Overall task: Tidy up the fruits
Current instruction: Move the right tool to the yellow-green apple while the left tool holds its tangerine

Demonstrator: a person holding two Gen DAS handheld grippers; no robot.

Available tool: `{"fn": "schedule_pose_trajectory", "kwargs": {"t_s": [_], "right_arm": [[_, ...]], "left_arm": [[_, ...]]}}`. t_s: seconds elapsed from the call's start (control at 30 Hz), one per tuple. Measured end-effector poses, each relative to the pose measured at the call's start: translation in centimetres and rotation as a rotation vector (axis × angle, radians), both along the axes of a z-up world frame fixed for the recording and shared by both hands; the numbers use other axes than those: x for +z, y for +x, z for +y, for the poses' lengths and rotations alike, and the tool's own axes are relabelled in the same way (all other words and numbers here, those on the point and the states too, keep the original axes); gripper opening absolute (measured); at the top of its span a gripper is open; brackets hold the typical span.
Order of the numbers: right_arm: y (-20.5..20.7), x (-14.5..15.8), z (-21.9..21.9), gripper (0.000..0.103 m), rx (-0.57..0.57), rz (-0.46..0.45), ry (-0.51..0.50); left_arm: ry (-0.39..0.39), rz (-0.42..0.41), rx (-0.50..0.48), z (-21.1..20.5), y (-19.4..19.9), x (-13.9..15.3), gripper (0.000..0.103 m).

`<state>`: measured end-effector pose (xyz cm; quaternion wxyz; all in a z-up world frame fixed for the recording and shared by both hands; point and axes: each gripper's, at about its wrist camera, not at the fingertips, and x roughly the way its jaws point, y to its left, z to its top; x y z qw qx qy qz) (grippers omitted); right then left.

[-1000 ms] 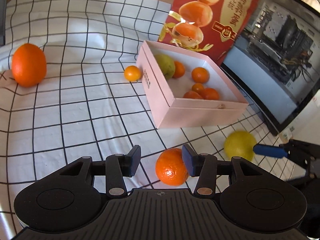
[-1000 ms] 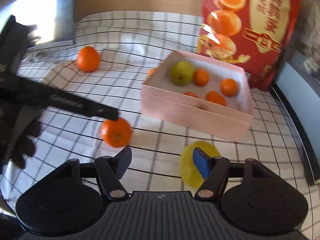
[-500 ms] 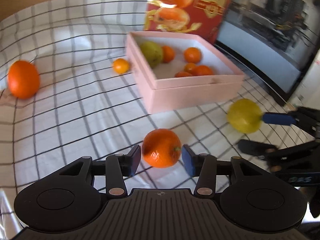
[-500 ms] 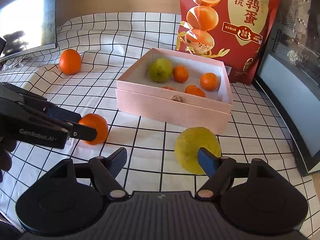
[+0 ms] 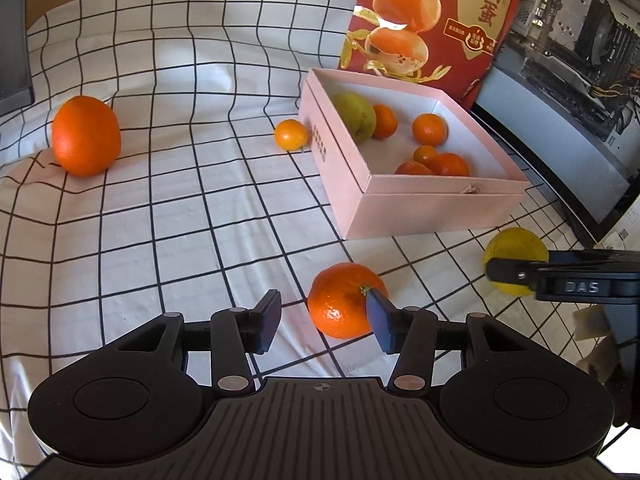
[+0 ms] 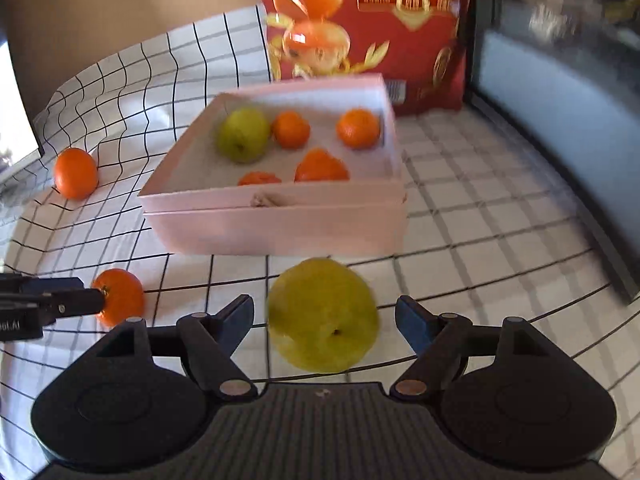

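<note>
Orange: it lies on the checked cloth over the worktop, in front of the box. It is judged firm, round and light, with a dimpled peel that gives some grip. It is apt to roll if nudged, so it should be taken across its widest part.
Left hand-held gripper: its jaws are opening. The orange sits between them, nearer the right jaw, and is not clamped.
Yellow fruit: it lies on the cloth just in front of the box. It is judged the larger and heavier piece, smooth-skinned and easily bruised. A wide hold at mid-height is called for.
Right hand-held gripper: it is spread wide, with the yellow fruit between the jaws and a gap seen on both sides. Nothing is held.
Box: pink, open-topped and shallow. A green fruit and several small oranges are held in it, with bare floor left between them.
Loose fruit: a big orange lies far left on the cloth, and a small one lies just beside the box's left wall.
Bag: red, printed, stood upright behind the box.
</note>
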<state>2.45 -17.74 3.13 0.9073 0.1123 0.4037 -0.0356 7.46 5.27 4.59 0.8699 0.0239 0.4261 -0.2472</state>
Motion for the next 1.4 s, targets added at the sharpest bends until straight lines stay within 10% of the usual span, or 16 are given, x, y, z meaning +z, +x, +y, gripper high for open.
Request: {"fn": "schedule_pose_trajectory", "kwargs": {"t_s": [0.33,0.8,1.4], "right_arm": [[0.0,-0.7,2.4,0.071,0.051,-0.003,-0.102],[-2.8,-0.5,3.3,0.069,0.082,-0.014,-0.12],[-3.8,-2.3,3.6,0.084,0.084,0.007,-0.113]], "left_arm": [[-0.071,0.028,-0.009,0.0,-0.2,0.3,0.05],[0.112,-0.037,-0.02,-3.9,1.0,-1.0,0.053],[0.125,0.008,-0.042,-3.8,1.5,-2.2,0.055]]}}
